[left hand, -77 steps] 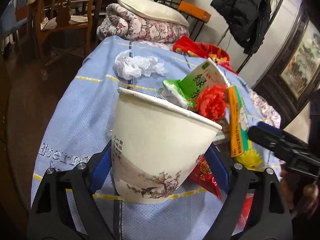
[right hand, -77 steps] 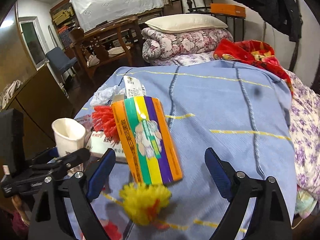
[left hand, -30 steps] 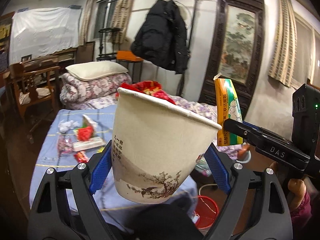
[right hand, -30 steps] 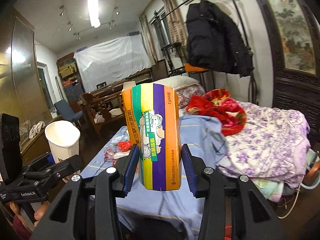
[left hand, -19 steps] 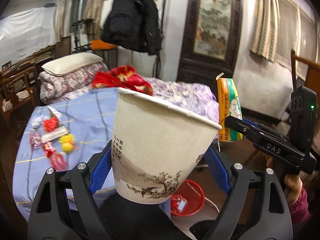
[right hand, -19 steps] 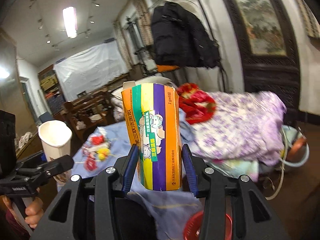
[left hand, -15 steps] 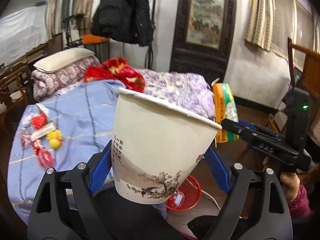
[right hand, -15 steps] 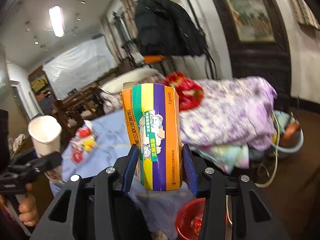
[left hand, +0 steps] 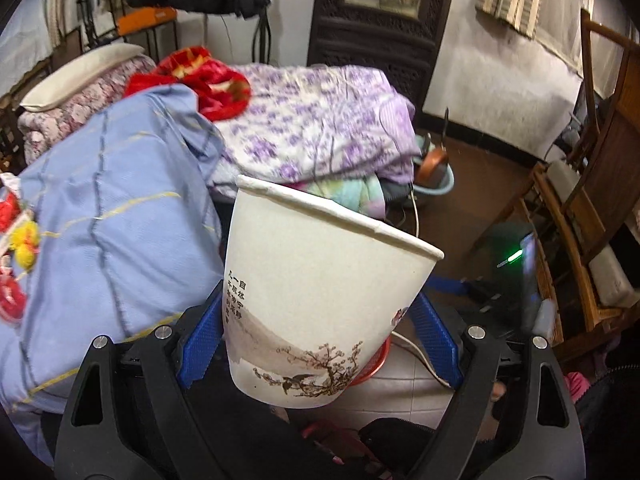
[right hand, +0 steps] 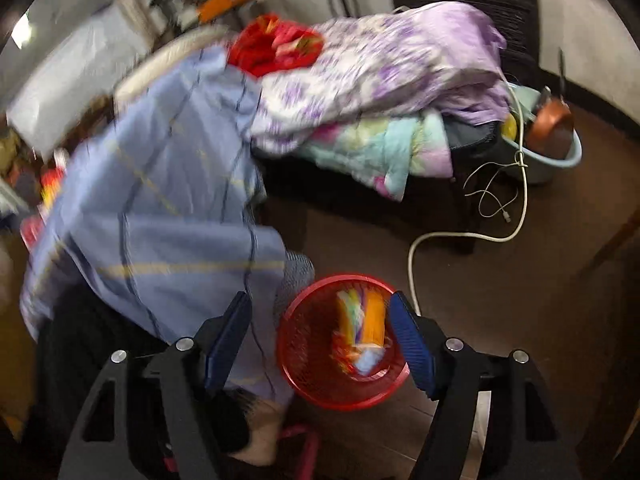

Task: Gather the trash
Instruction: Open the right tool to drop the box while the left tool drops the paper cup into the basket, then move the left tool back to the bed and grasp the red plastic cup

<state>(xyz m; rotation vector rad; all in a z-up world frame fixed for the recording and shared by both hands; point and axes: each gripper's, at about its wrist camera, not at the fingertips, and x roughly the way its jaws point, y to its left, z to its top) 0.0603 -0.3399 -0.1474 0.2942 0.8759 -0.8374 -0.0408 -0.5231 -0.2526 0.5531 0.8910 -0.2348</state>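
Observation:
My left gripper point(left hand: 316, 320) is shut on a white paper cup point(left hand: 320, 304) with a printed tree and dark lettering, held upright above the floor. A sliver of the red bin point(left hand: 374, 364) shows behind the cup. My right gripper point(right hand: 320, 332) is open and empty, right above the red mesh trash bin point(right hand: 312, 364) on the floor. The striped orange, green and purple carton point(right hand: 362, 320) lies blurred inside the bin with other scraps. More trash, red and yellow pieces point(left hand: 18, 240), lies on the blue sheet at the far left.
The bed with a blue sheet point(right hand: 160, 208) and purple floral quilt point(right hand: 380, 64) fills the left and back. A white cable point(right hand: 416, 252) runs over the dark floor beside the bin. A blue basin point(right hand: 560, 152) stands behind. A wooden chair point(left hand: 588, 200) stands at right.
Both grippers swung from the bed down toward the floor bin. My right gripper opened and the striped carton dropped into the red bin. The cup stays in the left gripper.

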